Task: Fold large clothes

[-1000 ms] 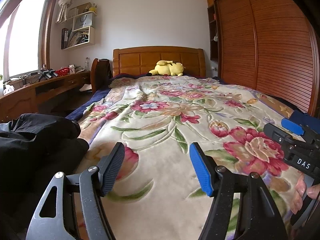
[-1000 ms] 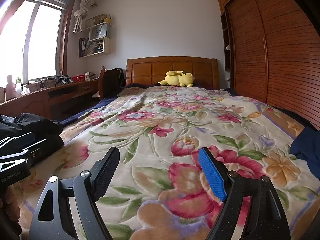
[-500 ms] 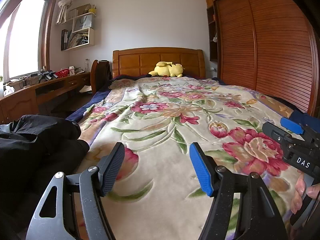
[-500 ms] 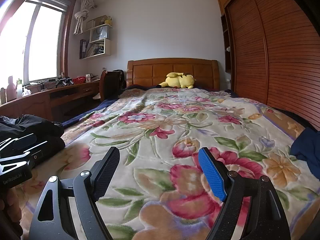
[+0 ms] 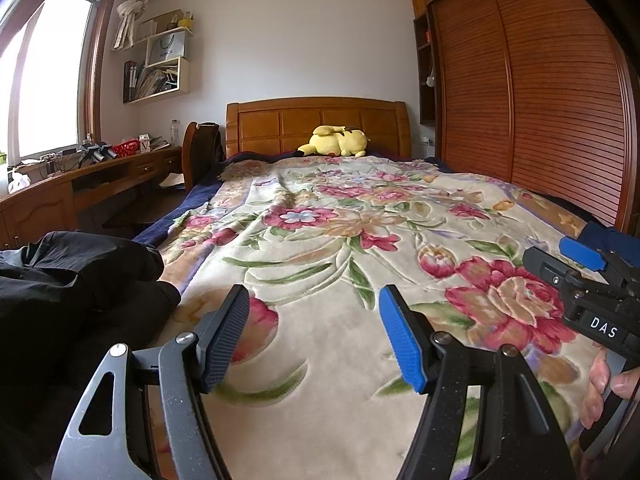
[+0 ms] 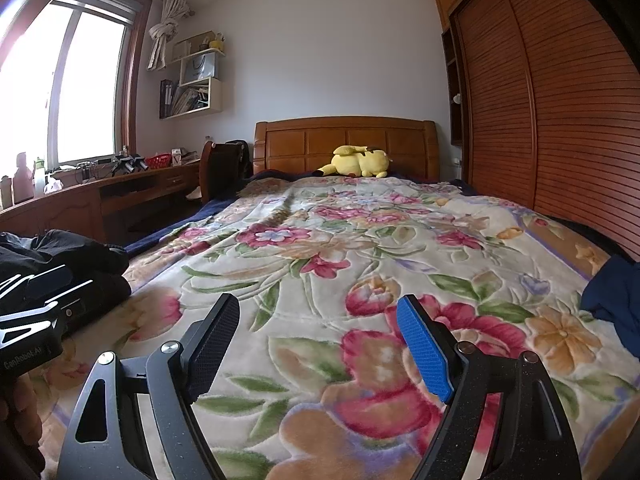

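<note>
Over the floral bed point(image 5: 320, 360), both tools, left point(image 5: 314, 334) and right point(image 6: 318, 346), hang wide and empty, black clothes point(image 5: 80, 280) bunched at frame left, a blue garment point(image 6: 612, 300) crumpled at right, neither looking neatly folded.

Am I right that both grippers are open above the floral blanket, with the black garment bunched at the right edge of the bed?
Not quite: the black garment lies bunched at the left edge of the bed, as the left wrist view shows. The rest holds: the left gripper and the right gripper are both open above the floral blanket.
</note>
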The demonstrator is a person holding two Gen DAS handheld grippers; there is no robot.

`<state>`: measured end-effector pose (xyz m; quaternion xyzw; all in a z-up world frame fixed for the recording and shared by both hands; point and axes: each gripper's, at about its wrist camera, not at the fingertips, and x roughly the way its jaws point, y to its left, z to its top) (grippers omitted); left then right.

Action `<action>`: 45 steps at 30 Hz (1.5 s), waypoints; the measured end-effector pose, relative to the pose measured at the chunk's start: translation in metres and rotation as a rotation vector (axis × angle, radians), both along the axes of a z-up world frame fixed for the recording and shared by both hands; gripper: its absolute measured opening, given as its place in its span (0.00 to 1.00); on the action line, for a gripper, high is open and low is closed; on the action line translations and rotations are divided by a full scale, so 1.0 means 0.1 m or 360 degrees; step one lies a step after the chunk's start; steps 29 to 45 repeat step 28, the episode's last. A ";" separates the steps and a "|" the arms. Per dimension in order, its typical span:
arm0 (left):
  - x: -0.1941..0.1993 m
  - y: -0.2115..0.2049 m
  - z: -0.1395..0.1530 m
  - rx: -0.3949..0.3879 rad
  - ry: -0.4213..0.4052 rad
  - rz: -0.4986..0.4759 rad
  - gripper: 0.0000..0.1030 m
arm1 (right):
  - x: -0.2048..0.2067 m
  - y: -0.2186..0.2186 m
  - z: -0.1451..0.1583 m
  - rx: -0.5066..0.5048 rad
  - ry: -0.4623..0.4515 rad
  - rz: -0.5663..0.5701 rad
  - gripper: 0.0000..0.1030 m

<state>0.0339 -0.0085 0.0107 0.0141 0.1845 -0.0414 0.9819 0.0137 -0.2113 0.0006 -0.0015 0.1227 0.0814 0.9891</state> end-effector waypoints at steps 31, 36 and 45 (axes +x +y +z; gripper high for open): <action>-0.02 0.00 0.05 0.0001 -0.0012 0.0003 0.66 | 0.00 0.02 0.00 0.0000 -0.0004 0.0005 0.80; -0.02 0.00 0.05 0.0001 -0.0012 0.0003 0.66 | 0.00 0.02 0.00 0.0000 -0.0004 0.0005 0.80; -0.02 0.00 0.05 0.0001 -0.0012 0.0003 0.66 | 0.00 0.02 0.00 0.0000 -0.0004 0.0005 0.80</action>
